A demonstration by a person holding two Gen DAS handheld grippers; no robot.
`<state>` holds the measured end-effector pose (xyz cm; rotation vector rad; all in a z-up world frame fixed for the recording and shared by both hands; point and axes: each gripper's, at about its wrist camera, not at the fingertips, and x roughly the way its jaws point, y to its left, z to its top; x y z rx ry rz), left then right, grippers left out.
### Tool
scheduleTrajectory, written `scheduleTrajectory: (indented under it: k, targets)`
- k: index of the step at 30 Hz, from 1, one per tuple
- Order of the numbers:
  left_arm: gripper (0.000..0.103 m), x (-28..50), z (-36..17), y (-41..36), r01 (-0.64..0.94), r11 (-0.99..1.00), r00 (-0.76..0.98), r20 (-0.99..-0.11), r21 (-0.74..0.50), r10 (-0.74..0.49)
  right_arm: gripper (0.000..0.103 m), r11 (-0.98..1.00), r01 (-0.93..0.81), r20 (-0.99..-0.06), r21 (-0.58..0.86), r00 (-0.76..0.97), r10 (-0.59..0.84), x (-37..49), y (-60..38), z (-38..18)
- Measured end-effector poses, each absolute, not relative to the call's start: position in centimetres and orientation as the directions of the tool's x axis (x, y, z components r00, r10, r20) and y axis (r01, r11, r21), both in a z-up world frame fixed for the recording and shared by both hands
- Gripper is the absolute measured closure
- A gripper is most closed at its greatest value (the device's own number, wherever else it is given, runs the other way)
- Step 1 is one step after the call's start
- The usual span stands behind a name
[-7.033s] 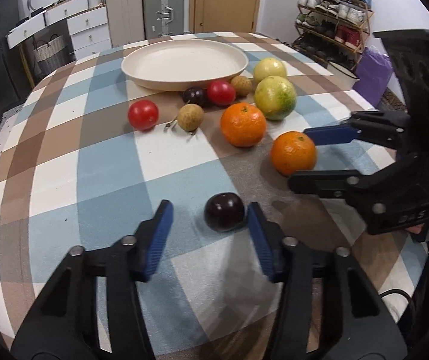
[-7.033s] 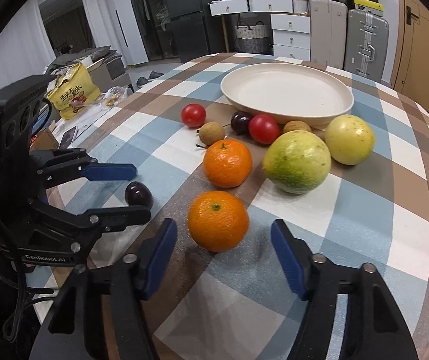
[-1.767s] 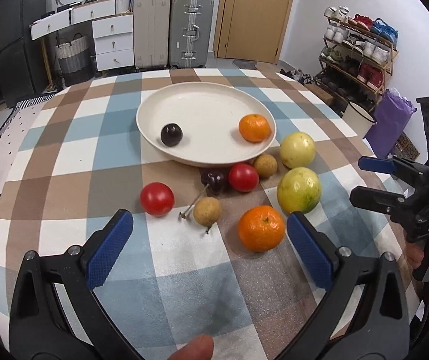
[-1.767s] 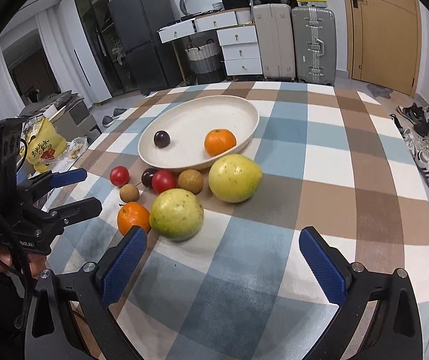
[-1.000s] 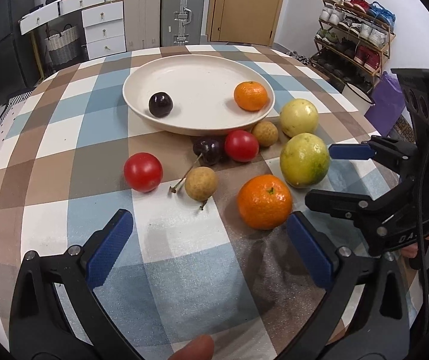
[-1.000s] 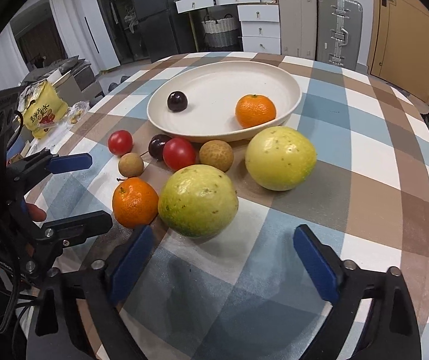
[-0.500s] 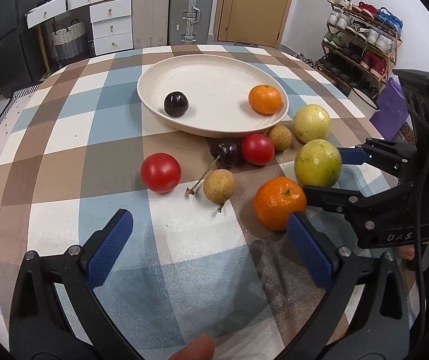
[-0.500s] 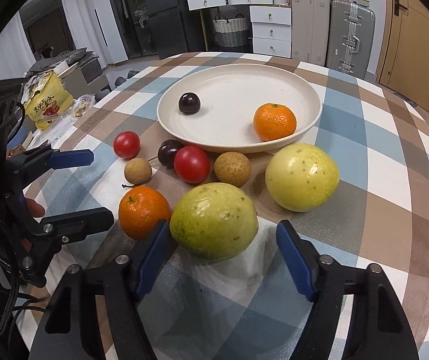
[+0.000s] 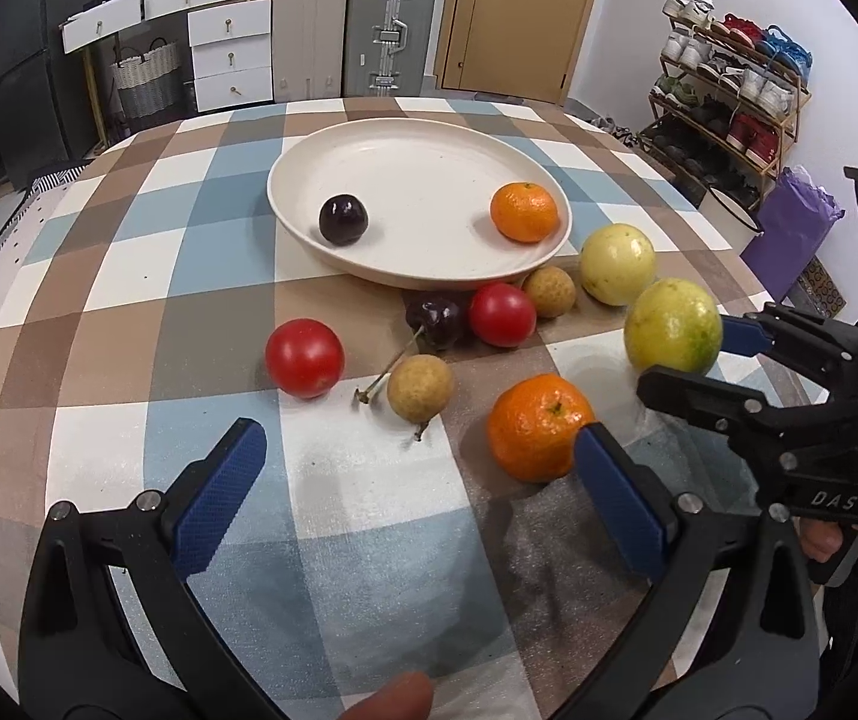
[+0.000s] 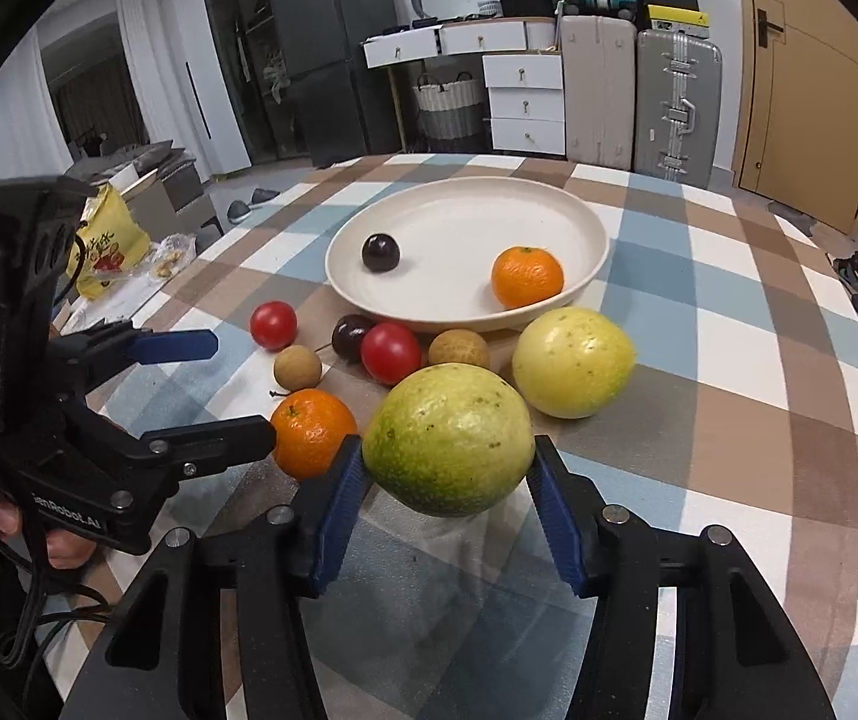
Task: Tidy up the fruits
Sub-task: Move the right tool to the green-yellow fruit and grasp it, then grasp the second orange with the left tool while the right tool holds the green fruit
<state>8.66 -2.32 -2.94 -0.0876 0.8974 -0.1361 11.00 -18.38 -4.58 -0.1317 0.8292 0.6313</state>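
A cream plate [image 9: 429,267] [image 10: 471,318] holds a dark plum [image 9: 342,219] and an orange [image 9: 523,212]. My right gripper [image 10: 447,492] is shut on a large green-yellow fruit [image 10: 449,438] [image 9: 672,326]; its blue pads touch both sides. My left gripper [image 9: 420,492] is open and empty, with a second orange [image 9: 538,426] [image 10: 313,433] beside its right pad. On the cloth in front of the plate lie a red tomato [image 9: 304,357], a longan with a stem [image 9: 419,387], a dark cherry [image 9: 435,320], a second red tomato [image 9: 501,314], another longan [image 9: 549,291] and a yellow fruit [image 9: 617,264] [image 10: 573,362].
The round table has a checked cloth [image 9: 129,276] and curves away at its edges. A shoe rack [image 9: 729,78] and a purple bag [image 9: 789,234] stand to the right. Suitcases [image 9: 390,24] and drawers stand behind the table. A yellow snack bag [image 10: 106,249] lies at the left.
My right gripper has moved forward and closed its pads onto the large green-yellow fruit. My left gripper has stayed open and shifted slightly towards the orange.
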Motion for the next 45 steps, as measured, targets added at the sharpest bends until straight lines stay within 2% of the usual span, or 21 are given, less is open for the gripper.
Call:
scheduleTrajectory:
  k: [5,6,8,11,18,24,33,35,36,45]
  targets:
    - [0.002,8.5,-3.1,-3.3,0.09,0.989,0.613,-0.776,-0.119,-0.149,0.048,0.818,-0.553,-0.693,0.161,0.527,0.492,10.5,-19.7,-3.5]
    - [0.005,8.5,-3.2,-3.3,0.098,0.988,0.61,-0.777,-0.122,-0.157,0.048,0.82,-0.549,-0.689,0.165,0.531,0.494,10.4,-19.8,-3.3]
    - [0.019,8.5,-3.3,-3.8,0.123,0.983,0.594,-0.783,-0.137,-0.184,0.048,0.818,-0.548,-0.681,0.177,0.532,0.504,10.2,-20.1,-3.2]
    - [0.031,8.4,-3.4,-4.6,0.158,0.977,0.579,-0.788,-0.141,-0.208,0.048,0.816,-0.549,-0.682,0.184,0.526,0.508,10.0,-20.3,-3.4]
    - [0.04,7.8,-3.3,-6.3,0.233,0.962,0.58,-0.773,-0.145,-0.257,0.048,0.822,-0.535,-0.69,0.194,0.521,0.502,10.1,-20.7,-3.7]
    - [0.052,8.6,-4.1,-6.8,0.234,0.96,0.561,-0.785,-0.154,-0.263,0.048,0.83,-0.524,-0.691,0.189,0.53,0.492,10.3,-21.2,-3.7]
    - [0.053,9.1,-4.4,-7.7,0.238,0.966,0.565,-0.794,-0.104,-0.225,0.048,0.834,-0.514,-0.687,0.2,0.533,0.493,10.6,-21.7,-3.7]
    - [0.062,9.2,-4.3,-7.8,0.233,0.969,0.571,-0.795,-0.084,-0.206,0.048,0.836,-0.51,-0.685,0.204,0.535,0.494,10.7,-21.9,-3.7]
    - [0.062,9.2,-4.4,-7.8,0.227,0.971,0.573,-0.795,-0.077,-0.197,0.048,0.836,-0.508,-0.685,0.206,0.535,0.494,10.7,-22.0,-3.7]
    - [0.064,8.9,-4.0,-7.1,0.215,0.969,0.575,-0.786,-0.121,-0.226,0.048,0.844,-0.484,-0.67,0.23,0.55,0.498,11.1,-23.3,-3.5]
